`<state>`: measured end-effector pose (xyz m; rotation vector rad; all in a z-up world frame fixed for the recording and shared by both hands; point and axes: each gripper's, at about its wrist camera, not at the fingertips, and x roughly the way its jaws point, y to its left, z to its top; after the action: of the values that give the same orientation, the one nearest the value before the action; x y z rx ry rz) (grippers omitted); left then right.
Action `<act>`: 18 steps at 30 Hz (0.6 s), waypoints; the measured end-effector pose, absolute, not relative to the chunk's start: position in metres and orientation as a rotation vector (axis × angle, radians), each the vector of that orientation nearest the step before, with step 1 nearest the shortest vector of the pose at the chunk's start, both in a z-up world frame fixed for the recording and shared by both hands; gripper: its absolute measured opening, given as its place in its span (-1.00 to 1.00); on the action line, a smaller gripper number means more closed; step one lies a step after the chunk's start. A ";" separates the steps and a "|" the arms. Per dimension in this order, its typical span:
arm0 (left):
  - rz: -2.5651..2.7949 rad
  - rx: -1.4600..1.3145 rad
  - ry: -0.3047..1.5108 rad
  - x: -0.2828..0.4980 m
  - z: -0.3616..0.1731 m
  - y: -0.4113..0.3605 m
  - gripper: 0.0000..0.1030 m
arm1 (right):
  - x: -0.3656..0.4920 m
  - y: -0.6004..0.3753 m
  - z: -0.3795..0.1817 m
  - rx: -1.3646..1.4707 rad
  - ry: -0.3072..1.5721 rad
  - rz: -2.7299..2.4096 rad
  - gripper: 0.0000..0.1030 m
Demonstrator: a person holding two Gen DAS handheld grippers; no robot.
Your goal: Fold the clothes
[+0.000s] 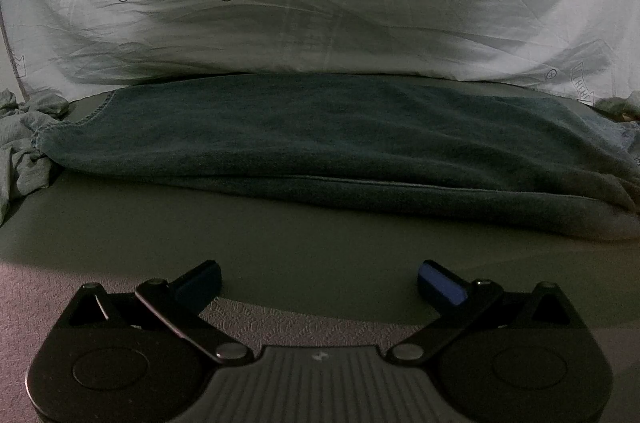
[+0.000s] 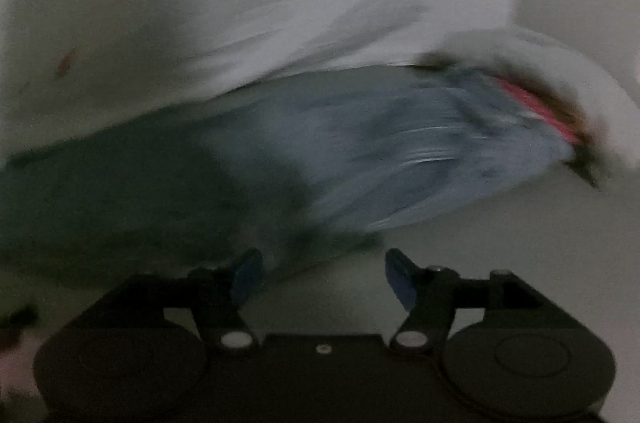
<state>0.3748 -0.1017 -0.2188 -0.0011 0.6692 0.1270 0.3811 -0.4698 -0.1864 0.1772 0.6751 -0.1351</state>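
A dark teal garment (image 1: pixel 320 147) lies folded flat across the grey surface (image 1: pixel 240 239) in the left wrist view, its doubled edge facing me. My left gripper (image 1: pixel 319 283) is open and empty, a short way in front of that edge. The right wrist view is blurred by motion. There the same dark garment (image 2: pixel 120 207) runs left, and a lighter blue cloth (image 2: pixel 400 151) lies to the right. My right gripper (image 2: pixel 324 277) is open just in front of the cloth's near edge, holding nothing.
A white sheet with carrot prints (image 1: pixel 320 3) rises behind the garment. Crumpled grey-green clothes (image 1: pixel 24 143) lie at the left edge. In the right wrist view a white bundle with a red strip (image 2: pixel 536 103) sits at the right.
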 end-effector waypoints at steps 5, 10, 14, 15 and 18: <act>0.126 0.001 0.671 0.375 -0.219 -0.102 1.00 | 0.414 -0.557 -0.201 0.408 0.614 -0.318 0.57; 0.129 0.005 0.671 0.375 -0.219 -0.103 1.00 | 0.469 -0.610 -0.224 0.628 0.590 -0.348 0.35; 0.130 0.003 0.676 0.375 -0.218 -0.103 1.00 | 0.465 -0.611 -0.202 0.594 0.571 -0.328 -0.38; 0.130 0.003 0.677 0.376 -0.218 -0.103 1.00 | 0.458 -0.615 -0.196 0.609 0.562 -0.330 -0.38; 0.131 0.002 0.682 0.376 -0.218 -0.103 1.00 | 0.451 -0.617 -0.214 0.510 0.640 -0.363 -0.34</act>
<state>0.3763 -0.1027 -0.2177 0.0017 0.6824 0.1306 0.4508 -0.6166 -0.2140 0.5095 0.6398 -0.3627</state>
